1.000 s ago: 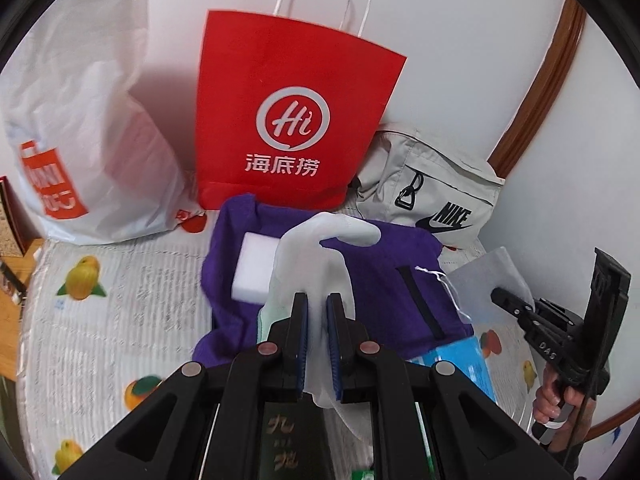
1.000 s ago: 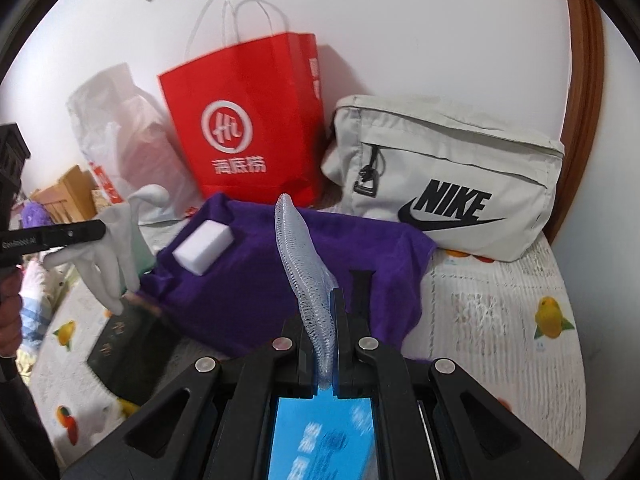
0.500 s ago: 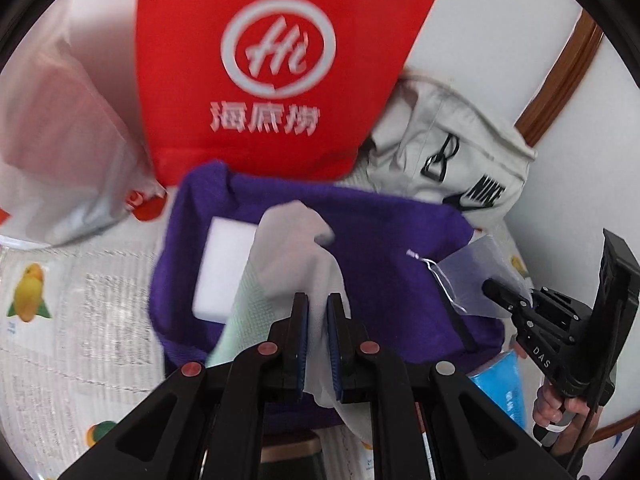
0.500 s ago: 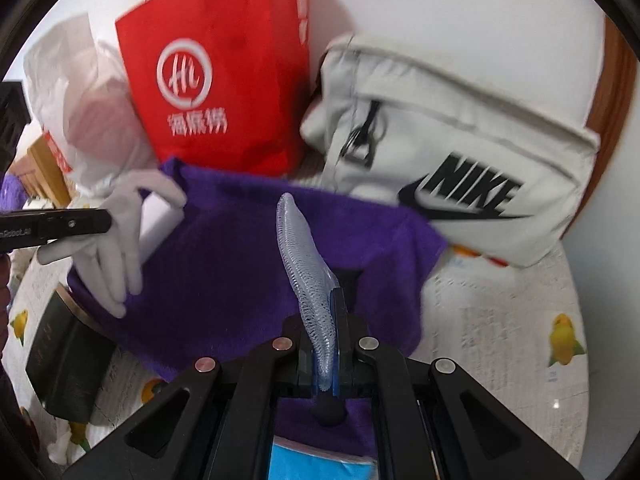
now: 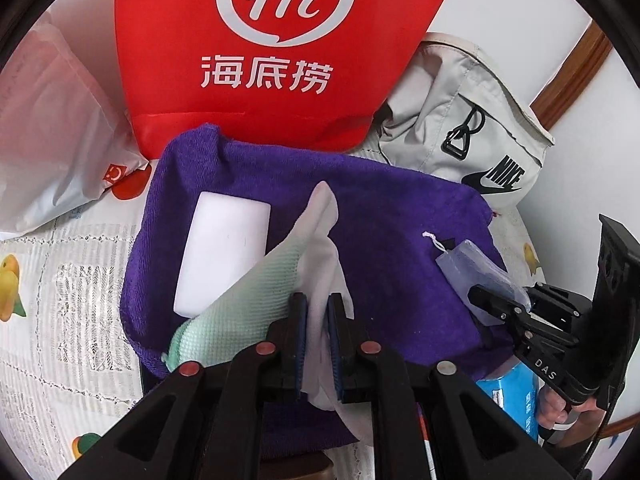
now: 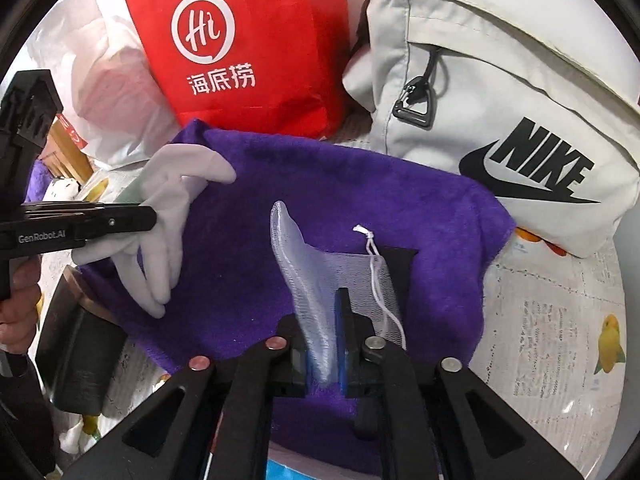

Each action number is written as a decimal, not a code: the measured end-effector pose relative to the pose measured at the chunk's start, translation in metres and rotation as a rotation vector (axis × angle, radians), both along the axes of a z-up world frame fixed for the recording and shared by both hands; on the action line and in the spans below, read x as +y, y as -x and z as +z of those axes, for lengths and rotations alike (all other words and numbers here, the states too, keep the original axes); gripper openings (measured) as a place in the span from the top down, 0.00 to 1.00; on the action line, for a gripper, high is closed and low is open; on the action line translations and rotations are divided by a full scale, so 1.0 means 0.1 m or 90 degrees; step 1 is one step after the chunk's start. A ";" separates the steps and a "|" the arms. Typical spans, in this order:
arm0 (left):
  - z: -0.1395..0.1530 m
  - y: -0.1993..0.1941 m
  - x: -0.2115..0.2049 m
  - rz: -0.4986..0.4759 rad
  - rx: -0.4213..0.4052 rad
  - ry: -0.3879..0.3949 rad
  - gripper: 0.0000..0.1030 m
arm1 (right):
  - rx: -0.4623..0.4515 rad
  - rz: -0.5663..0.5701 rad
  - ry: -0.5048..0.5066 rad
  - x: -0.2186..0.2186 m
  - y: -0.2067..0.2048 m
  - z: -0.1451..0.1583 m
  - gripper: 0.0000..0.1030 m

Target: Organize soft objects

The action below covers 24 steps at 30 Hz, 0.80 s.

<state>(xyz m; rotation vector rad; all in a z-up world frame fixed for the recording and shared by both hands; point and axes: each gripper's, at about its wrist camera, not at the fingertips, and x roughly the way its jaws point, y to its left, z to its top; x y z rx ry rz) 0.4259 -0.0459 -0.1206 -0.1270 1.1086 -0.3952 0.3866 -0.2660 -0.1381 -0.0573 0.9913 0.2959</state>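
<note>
A lived-in home: a fruit-printed cloth covers the table point(image 5: 80, 280), where a red restaurant carrier bag point(image 5: 260, 52), a white plastic shopping bag point(image 5: 52, 128) and a grey sports bag point(image 6: 500, 120) lean against a plain white wall.

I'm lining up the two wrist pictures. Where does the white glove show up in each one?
Left wrist view: the white glove rises at centre, between the left hand-held gripper jaws, which are opening.
Right wrist view: the glove is at left, hanging over the purple towel's left edge.
Shared landmark: the red paper bag behind the purple towel.
</note>
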 end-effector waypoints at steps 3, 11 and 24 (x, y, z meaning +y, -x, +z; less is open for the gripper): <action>0.00 0.00 -0.02 -0.004 0.001 -0.005 0.76 | -0.001 0.009 -0.021 -0.01 0.01 0.02 0.49; 0.12 0.08 0.02 0.001 -0.013 -0.001 0.47 | -0.019 0.029 -0.105 0.00 0.06 0.19 0.29; 0.55 0.53 0.26 0.027 -0.060 -0.022 0.41 | -0.059 0.006 -0.108 -0.01 0.52 0.57 0.29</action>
